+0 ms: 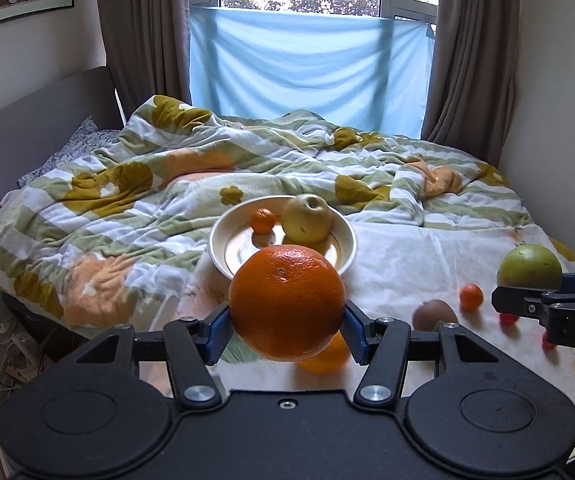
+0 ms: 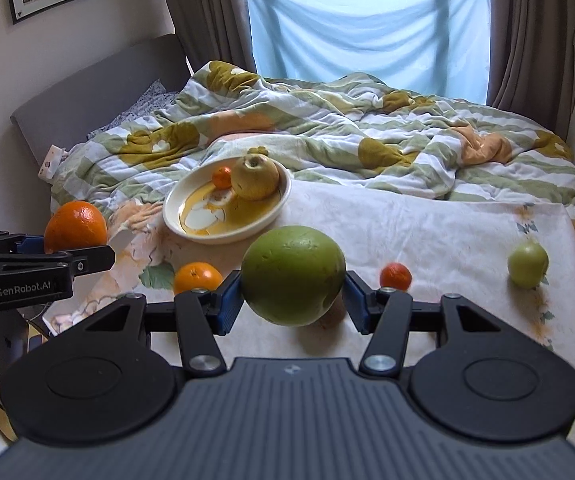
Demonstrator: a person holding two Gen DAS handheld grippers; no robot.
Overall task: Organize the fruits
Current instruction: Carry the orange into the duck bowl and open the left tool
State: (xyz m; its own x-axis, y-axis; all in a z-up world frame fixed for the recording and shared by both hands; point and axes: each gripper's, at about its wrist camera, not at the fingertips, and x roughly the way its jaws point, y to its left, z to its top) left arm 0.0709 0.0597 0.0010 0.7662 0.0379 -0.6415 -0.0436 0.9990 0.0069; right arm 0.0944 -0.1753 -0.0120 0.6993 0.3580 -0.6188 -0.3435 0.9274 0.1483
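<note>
A: The left tongs [image 1: 287, 326] grasp an orange [image 1: 286, 303], blue pads on both its sides, held off the bed. Its navel faces up and toward the camera; it is round, no long axis.

B: And the right tongs [image 2: 292, 298]?

A: They grip a big green fruit [image 2: 293, 275] the same way, also lifted. It is a little wider than tall.

B: Any dish?

A: A bowl [image 1: 347, 236] lies ahead of the left tongs on the blanket [image 1: 127, 184], holding a yellow apple [image 1: 307, 218] and a mandarin [image 1: 263, 220].

B: What else lies around?

A: Left of the right tongs, a second orange [image 2: 197, 277]; to their right, a small mandarin [image 2: 395, 276] and a green apple [image 2: 527, 264]. A kiwi [image 1: 434, 314] sits between the two tongs.
</note>
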